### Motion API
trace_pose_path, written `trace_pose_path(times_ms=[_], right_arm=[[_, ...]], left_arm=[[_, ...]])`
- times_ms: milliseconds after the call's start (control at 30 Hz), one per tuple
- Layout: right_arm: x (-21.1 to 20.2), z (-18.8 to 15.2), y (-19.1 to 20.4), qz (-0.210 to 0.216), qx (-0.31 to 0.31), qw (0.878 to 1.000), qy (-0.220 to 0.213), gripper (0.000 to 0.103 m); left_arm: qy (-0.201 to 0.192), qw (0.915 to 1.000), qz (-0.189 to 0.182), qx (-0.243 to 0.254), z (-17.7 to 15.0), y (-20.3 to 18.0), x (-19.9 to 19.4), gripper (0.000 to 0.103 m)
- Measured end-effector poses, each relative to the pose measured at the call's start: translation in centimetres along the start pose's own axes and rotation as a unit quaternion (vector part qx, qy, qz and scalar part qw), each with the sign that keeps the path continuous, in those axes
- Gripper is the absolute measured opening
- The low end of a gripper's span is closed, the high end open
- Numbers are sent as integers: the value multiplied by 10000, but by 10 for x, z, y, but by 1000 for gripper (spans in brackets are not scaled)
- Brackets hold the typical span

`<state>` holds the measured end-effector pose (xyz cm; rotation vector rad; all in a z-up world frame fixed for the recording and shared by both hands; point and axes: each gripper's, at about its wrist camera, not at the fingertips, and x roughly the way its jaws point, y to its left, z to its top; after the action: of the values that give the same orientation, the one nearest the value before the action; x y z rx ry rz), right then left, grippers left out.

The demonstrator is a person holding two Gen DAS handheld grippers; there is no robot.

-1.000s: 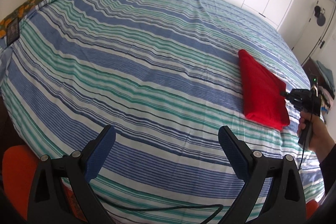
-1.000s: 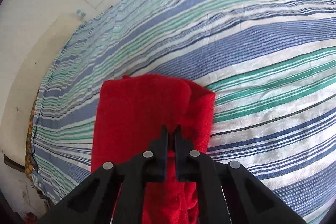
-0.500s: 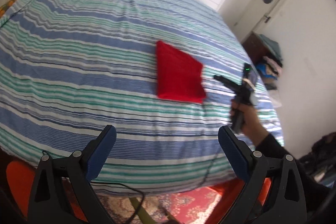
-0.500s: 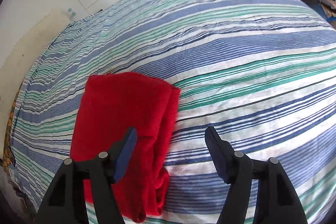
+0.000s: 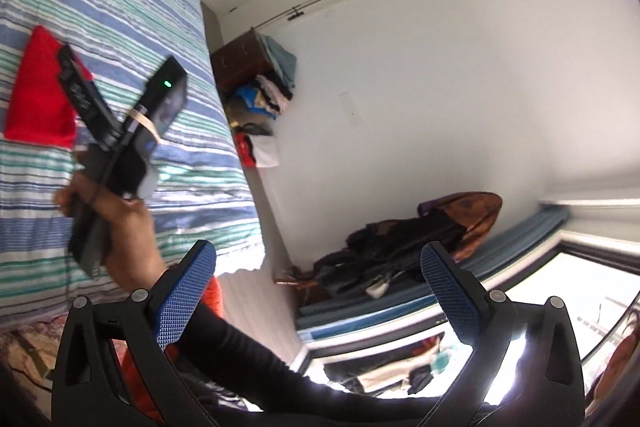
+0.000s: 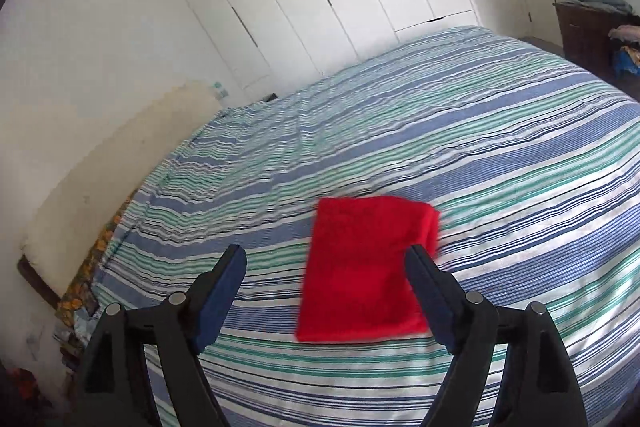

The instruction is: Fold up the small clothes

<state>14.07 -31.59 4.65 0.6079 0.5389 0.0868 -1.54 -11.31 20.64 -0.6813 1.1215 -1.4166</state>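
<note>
A folded red cloth (image 6: 366, 269), soft and fuzzy like terry, is lying flat as a neat rectangle on the bed's striped sheet (image 6: 500, 147), a smooth cotton weave in blue, green and white bands. The right gripper (image 6: 326, 293) is hovering above and short of it, its jaws opening wide, its blue textured pads (image 6: 224, 287) pressing on nothing and nothing caught between them. A hand (image 5: 120, 227) in a dark sleeve is holding that gripper by its black handle. The left gripper (image 5: 318, 291) is pointing away toward a white wall, its mesh-patterned blue pads (image 5: 188, 295) standing far apart and gripping nothing. Beyond it, crumpled clothes (image 5: 264, 99) are lying heaped beside a wooden dresser (image 5: 240, 63).
</note>
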Motion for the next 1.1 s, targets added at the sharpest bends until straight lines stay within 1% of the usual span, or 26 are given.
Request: trace_pose_path(times_ms=[67,133,167,233,267,300,333,367,400,433,467,533,567,600,633,667,700,733,767,833,867,900,933,967,1000,1100], right_arm=[[9,-14,41,862,364,9955,176,86],[23,-38,89,1592,556,9845,488,86],[31,-53,113,1949,550,9766,719,86],[46,-89,159,2660,442,9534,1353,86],[52,-108,177,2937,376,9398,1708,86],[57,-127,191,3123,301,9274,2038,86],[61,-144,200,3199,198,9188,2304,86],[63,-158,204,3144,60,9164,2476,86],[64,-169,202,2980,-128,9203,2532,86],[64,-177,195,2733,-331,9283,2500,86],[65,-180,184,2393,-524,9392,2407,86],[65,-175,153,1452,-1001,9647,1956,86],[63,-167,133,913,-1206,9743,1667,86],[58,-158,113,362,-1382,9803,1364,86],[53,-147,92,-162,-1536,9822,1069,86],[45,-139,73,-666,-1674,9803,805,86],[40,-128,57,-1168,-1803,9748,600,86],[34,-121,40,-1667,-1932,9658,471,86],[32,-115,24,-2144,-2056,9540,410,86],[27,-111,-3,-2935,-2236,9285,426,86],[25,-109,-17,-3242,-2257,9172,514,86],[25,-108,-29,-3454,-2212,9099,622,86],[23,-106,-42,-3593,-2111,9061,733,86],[23,-105,-51,-3670,-1990,9048,835,86],[17,-105,-64,-3722,-1882,9043,915,86],[6,-107,-78,-3879,-1749,8992,1018,86]], left_arm=[[72,9999,120,12,-1,-5,14,102],[-2,9994,336,112,3,-11,18,102],[-133,9987,452,178,7,-14,15,102],[-532,9954,744,301,14,-19,-2,102],[-811,9911,972,402,19,-21,-11,102],[-1142,9840,1262,531,24,-24,-22,102],[-1506,9732,1600,682,29,-23,-35,102],[-1908,9572,1996,865,30,-25,-48,102],[-2320,9362,2424,1044,29,-25,-61,102],[-2699,9121,2847,1190,28,-23,-72,102],[-3024,8863,3259,1300,26,-19,-82,102],[-3475,8344,4036,1420,24,1,-98,102],[-3656,8068,4415,1435,22,13,-105,102],[-3815,7776,4794,1413,21,30,-108,102],[-3933,7506,5135,1350,21,48,-111,102],[-3986,7275,5441,1262,21,69,-113,102],[-3915,7125,5707,1153,23,91,-112,102],[-3709,7075,5921,1064,25,114,-108,102],[-3441,7082,6080,1016,28,138,-102,102],[-2881,7127,6317,995,29,180,-84,102],[-2637,7152,6393,1010,26,199,-75,102],[-2426,7178,6447,1007,25,216,-67,101],[-2248,7206,6481,1010,24,231,-59,101],[-2093,7225,6511,1015,23,243,-52,101],[-1960,7220,6556,1020,21,246,-44,101],[-1665,7145,6707,1095,18,255,-29,101]])
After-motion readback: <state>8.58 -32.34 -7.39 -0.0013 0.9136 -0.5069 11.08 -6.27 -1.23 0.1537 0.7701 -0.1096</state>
